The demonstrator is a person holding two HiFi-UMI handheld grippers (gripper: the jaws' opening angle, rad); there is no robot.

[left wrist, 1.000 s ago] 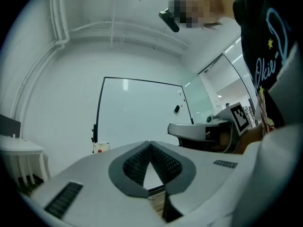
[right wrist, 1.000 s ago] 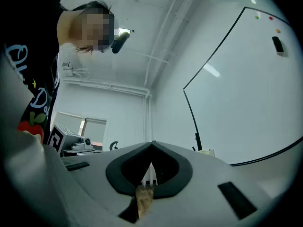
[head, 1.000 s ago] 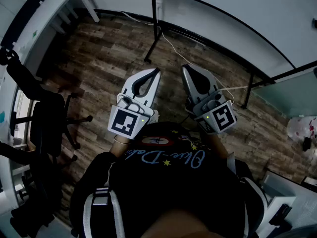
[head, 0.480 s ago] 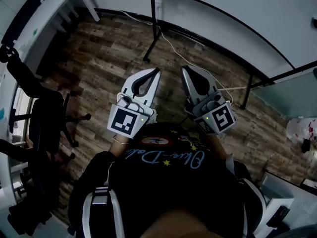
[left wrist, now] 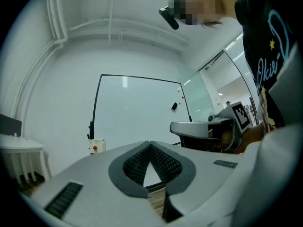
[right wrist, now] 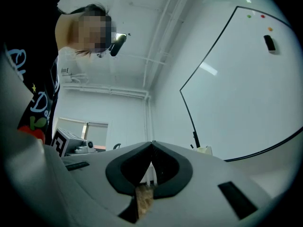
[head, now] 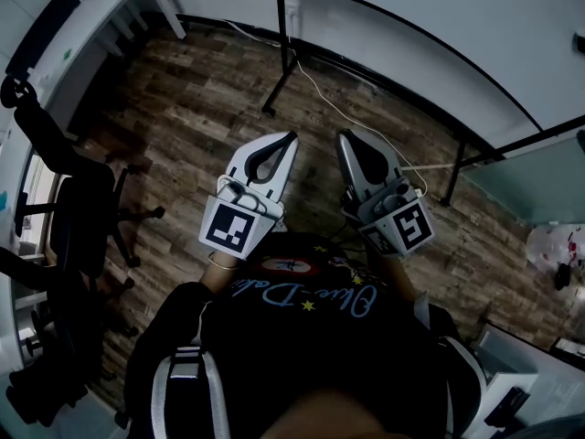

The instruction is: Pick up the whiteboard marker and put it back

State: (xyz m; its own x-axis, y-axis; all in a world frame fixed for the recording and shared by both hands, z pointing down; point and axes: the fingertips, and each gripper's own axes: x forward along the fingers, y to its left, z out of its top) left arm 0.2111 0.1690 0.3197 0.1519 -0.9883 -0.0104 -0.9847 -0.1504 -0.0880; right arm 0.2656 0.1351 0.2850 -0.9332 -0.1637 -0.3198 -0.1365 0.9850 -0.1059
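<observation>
Can't spot the whiteboard marker anywhere, so no axis to call; left gripper (head: 292, 136) and right gripper (head: 343, 136) both pinched closed, empty, aimed at the whiteboard (head: 457, 26), right one probably nearer.

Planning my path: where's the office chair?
Head view, far left: the office chair stands on the wood floor, left of the left tongs.

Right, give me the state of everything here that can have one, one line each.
left gripper, jaws together, nothing between them.
right gripper, jaws together, nothing between them.
whiteboard, upright on its stand, no writing visible.
office chair, upright, unoccupied.
whiteboard marker, not visible in any view.
</observation>
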